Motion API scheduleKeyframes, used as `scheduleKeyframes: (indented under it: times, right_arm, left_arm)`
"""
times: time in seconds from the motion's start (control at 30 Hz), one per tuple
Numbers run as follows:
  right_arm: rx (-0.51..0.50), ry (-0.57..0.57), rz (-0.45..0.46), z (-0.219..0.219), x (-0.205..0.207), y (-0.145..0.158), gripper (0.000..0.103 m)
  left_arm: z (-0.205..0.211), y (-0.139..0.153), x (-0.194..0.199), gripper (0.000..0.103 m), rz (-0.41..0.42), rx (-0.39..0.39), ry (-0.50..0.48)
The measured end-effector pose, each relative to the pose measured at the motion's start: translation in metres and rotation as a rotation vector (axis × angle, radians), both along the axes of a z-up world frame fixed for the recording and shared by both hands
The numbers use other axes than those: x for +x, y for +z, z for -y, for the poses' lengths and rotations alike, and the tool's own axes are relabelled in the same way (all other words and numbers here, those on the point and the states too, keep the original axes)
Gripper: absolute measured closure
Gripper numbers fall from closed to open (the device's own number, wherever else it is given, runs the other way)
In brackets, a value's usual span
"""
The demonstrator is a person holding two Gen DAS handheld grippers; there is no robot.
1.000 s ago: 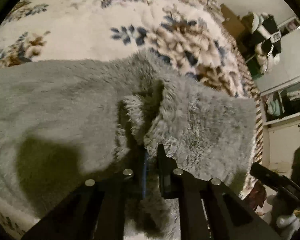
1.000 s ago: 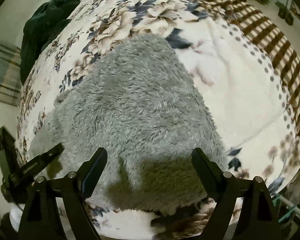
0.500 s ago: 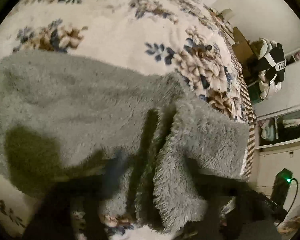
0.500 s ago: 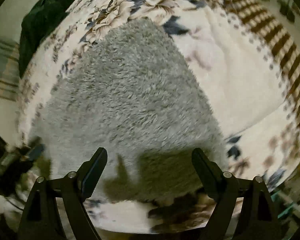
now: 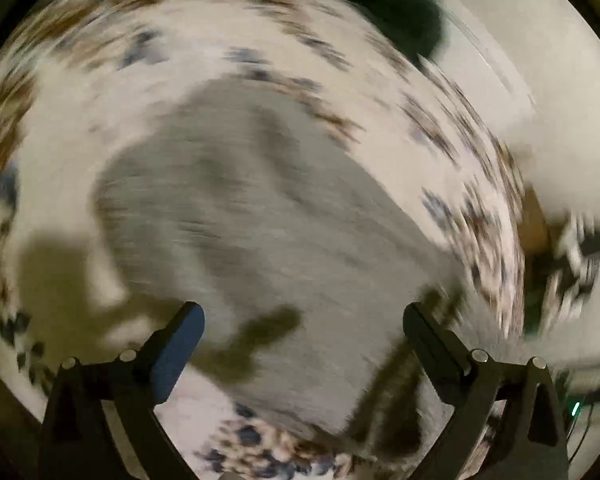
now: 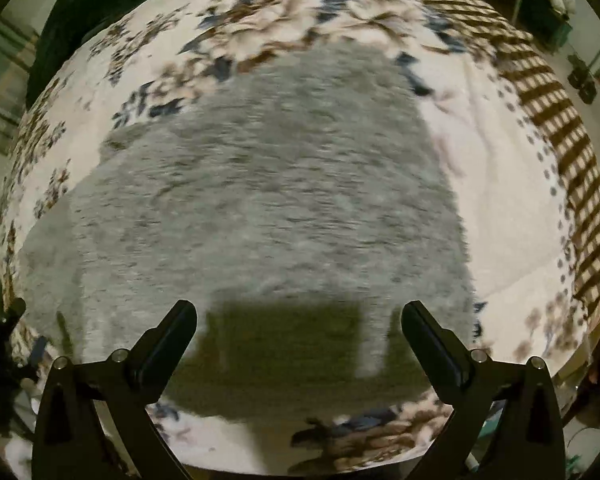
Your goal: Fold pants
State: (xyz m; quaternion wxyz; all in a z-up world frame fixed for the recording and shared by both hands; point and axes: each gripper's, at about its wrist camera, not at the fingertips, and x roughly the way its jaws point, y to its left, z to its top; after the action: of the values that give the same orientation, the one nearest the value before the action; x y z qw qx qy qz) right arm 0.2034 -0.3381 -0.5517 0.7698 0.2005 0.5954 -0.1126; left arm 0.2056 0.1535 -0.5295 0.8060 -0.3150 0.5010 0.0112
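Note:
The grey fleece pants (image 6: 260, 208) lie folded in a compact block on the floral blanket (image 6: 500, 200). In the left wrist view the pants (image 5: 260, 220) show blurred by motion. My left gripper (image 5: 300, 320) is open and empty, held above the near edge of the pants. My right gripper (image 6: 298, 320) is open and empty, above the near edge of the pants, and its shadow falls on the fleece.
A dark green garment (image 6: 84, 12) lies at the far left of the bed; it also shows in the left wrist view (image 5: 400, 12). The brown checked border (image 6: 560, 128) marks the blanket's right edge. Clutter (image 5: 572, 264) stands beside the bed at right.
My left gripper has let go of the pants fold, opened wide and swung quickly away; its view is now blurred. The right gripper stays open and has shifted slightly over the pants.

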Motion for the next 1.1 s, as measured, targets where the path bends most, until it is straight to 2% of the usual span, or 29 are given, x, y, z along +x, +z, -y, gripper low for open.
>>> scheduleKeyframes:
  times: [0.1,0.23,0.3,0.4,0.43,0.5,0.53,0.57,0.67,0.83,0.9,0.93,0.97,1.0,1.1]
  right_arm:
    - [0.013,0.010,-0.019,-0.011,0.009,0.002,0.000]
    - [0.012,0.023,-0.028,-0.025,0.024,0.002,0.000]
    - [0.007,0.027,-0.032,-0.030,0.030,0.000,0.000]
    - [-0.002,0.037,-0.044,-0.036,0.039,-0.006,0.000]
    - [-0.028,0.041,-0.049,-0.038,0.043,-0.008,0.000]
    - [-0.120,0.052,-0.062,-0.040,0.047,-0.010,0.000]
    - [-0.178,0.063,-0.075,-0.043,0.052,-0.012,0.000]
    - [-0.205,0.067,-0.083,-0.044,0.054,-0.014,0.000]
    - [-0.197,0.069,-0.081,-0.045,0.058,-0.018,0.000]
    - [-0.145,0.060,-0.079,-0.039,0.050,-0.024,0.000]
    - [-0.131,0.061,-0.090,-0.037,0.047,-0.026,0.000]
    - [-0.129,0.060,-0.091,-0.034,0.047,-0.026,0.000]
    - [-0.127,0.062,-0.090,-0.032,0.046,-0.026,0.000]
    - [-0.128,0.067,-0.091,-0.030,0.045,-0.027,0.000]
    - [-0.149,0.077,-0.110,-0.025,0.045,-0.030,0.000]
  left_arm:
    - [-0.053,-0.027,0.001,0.002,-0.026,-0.044,0.166]
    - [-0.097,-0.065,0.015,0.002,-0.052,-0.113,0.293]
    - [-0.106,-0.081,0.028,0.002,-0.036,-0.153,0.303]
    - [-0.103,-0.079,0.037,0.003,0.033,-0.117,0.275]
    - [-0.099,-0.074,0.037,0.008,0.072,-0.104,0.260]
    - [-0.095,-0.066,0.035,0.039,0.112,-0.089,0.247]
    - [-0.095,-0.064,0.033,0.044,0.121,-0.090,0.246]
    - [-0.096,-0.062,0.030,0.053,0.137,-0.092,0.247]
    - [-0.097,-0.055,0.025,0.073,0.180,-0.082,0.234]
    - [-0.077,-0.018,0.027,0.074,0.281,-0.027,0.170]
    - [-0.067,-0.014,0.032,0.073,0.321,-0.028,0.137]
    - [-0.063,-0.016,0.038,0.073,0.314,-0.050,0.119]
    - [-0.060,-0.025,0.049,0.066,0.276,-0.068,0.105]
    - [-0.059,-0.032,0.054,0.054,0.247,-0.070,0.105]
    - [-0.064,-0.060,0.070,0.053,0.155,-0.138,0.122]
